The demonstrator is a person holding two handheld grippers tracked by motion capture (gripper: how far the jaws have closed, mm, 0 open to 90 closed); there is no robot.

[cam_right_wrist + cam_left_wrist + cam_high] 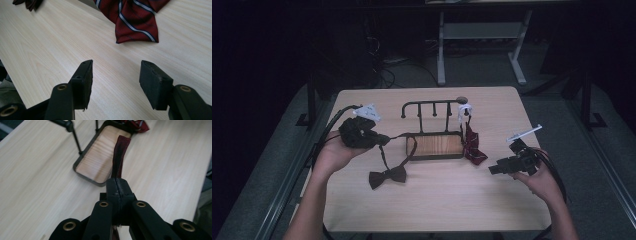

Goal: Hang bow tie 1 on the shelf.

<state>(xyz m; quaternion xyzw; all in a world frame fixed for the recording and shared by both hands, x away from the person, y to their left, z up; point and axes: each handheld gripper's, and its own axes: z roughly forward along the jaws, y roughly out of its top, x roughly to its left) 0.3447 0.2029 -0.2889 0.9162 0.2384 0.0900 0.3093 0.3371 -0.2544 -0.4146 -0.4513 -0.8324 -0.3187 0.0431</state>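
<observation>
Pale wood-grain table (437, 200) carries a black metal rack w/ wooden base (435, 145) at centre. Dark maroon bow tie (387, 176) lies near-left of rack; its strap (119, 155) is clamped in left gripper (117, 185), jaws closed. Right gripper (115, 75), jaws apart & empty, sits near-right of striped red bow tie (135, 17).

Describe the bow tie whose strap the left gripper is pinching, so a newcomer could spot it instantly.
Start at the wood-based rack mid-table. Just in front of its left end lies the dark bow tie, its thin strap running up to the shut left gripper. Unlike the striped red tie hanging at the rack's right end, it is plain, dark and flat on the table.
</observation>
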